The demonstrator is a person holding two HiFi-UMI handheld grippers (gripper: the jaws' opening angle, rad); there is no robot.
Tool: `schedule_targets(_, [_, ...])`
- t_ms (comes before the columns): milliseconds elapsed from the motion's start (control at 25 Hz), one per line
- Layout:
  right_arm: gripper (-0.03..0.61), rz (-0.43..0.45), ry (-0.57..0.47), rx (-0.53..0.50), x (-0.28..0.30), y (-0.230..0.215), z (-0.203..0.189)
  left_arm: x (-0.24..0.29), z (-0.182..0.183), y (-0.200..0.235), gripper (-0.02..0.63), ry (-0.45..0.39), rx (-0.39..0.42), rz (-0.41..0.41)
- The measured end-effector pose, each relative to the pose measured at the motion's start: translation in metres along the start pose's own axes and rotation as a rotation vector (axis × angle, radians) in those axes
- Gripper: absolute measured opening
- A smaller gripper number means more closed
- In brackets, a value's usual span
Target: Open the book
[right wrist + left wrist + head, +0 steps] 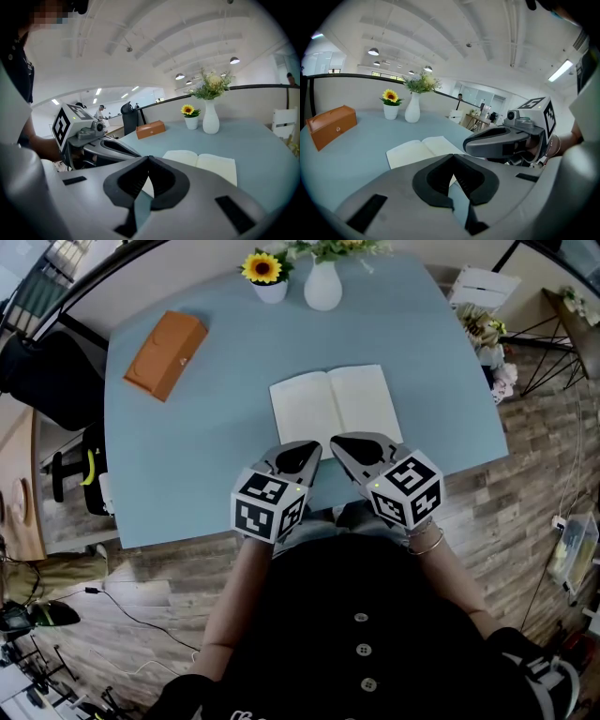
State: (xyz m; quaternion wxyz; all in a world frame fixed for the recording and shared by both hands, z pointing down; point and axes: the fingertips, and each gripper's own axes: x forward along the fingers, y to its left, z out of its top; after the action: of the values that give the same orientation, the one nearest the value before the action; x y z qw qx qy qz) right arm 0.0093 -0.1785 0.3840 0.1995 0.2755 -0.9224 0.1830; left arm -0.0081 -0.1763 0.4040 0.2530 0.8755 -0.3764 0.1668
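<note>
The book [330, 406] lies open and flat on the blue table [187, 465], showing two blank cream pages; it also shows in the left gripper view [423, 149] and the right gripper view [204, 163]. My left gripper [313, 448] hovers just short of the book's near edge, jaws shut with nothing between them. My right gripper [337, 443] sits beside it, also shut and empty. The two tips nearly touch each other. In each gripper view the jaws meet at a point, left gripper [452, 155] and right gripper [148, 158].
An orange-brown box [166, 353] lies at the table's far left. A small pot with a sunflower [265, 274] and a white vase [322, 285] stand at the far edge. A wooden floor surrounds the table; a wire-framed stand [553, 343] is to the right.
</note>
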Motion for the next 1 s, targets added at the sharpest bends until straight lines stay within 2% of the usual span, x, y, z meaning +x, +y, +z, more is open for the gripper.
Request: schedule_targets(1000, [0.002,-0.017,0.036,-0.007,0.0017,-0.0005,-0.0056,-0.0003,-0.0058,-0.0005,0.012,0.005,-0.026,-0.019])
